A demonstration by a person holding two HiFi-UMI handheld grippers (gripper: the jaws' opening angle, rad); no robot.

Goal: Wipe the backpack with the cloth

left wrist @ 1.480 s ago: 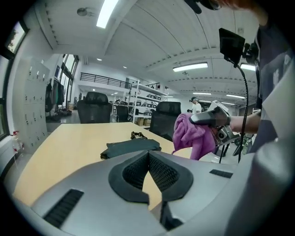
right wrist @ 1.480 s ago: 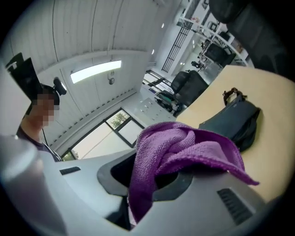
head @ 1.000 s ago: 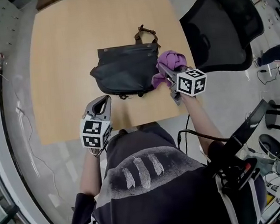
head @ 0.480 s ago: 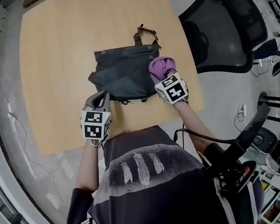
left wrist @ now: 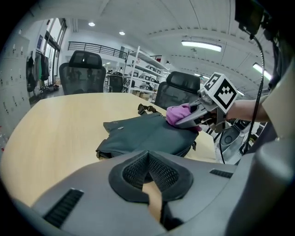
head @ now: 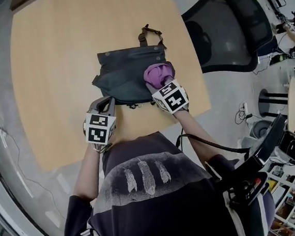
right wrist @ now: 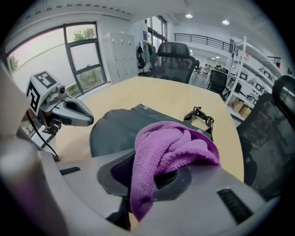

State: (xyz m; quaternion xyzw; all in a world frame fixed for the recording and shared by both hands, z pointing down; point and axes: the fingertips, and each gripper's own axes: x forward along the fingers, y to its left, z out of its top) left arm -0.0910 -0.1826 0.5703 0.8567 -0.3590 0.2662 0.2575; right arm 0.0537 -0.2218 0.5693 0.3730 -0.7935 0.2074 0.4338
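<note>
A dark grey backpack [head: 125, 75] lies flat on the wooden table [head: 55, 72], its strap [head: 147, 34] at the far end. My right gripper [head: 157, 84] is shut on a purple cloth [head: 158, 74], which rests on the bag's right part. In the right gripper view the cloth [right wrist: 170, 147] bunches over the jaws, with the backpack [right wrist: 115, 129] just beyond. My left gripper [head: 107, 101] is shut and empty, at the bag's near left edge. From the left gripper view the backpack [left wrist: 147, 133] lies just ahead, with the cloth [left wrist: 182, 113] and the right gripper [left wrist: 203, 115] on it.
A black mesh office chair [head: 222, 30] stands close to the table's right edge. The table's near edge [head: 138, 134] runs just before my body. Bare table top spreads to the left and beyond the bag. More chairs [left wrist: 83, 71] and shelving stand farther off.
My right gripper carried the cloth leftward from the bag's right edge onto the bag. The left gripper edged up to the bag's near left corner.
</note>
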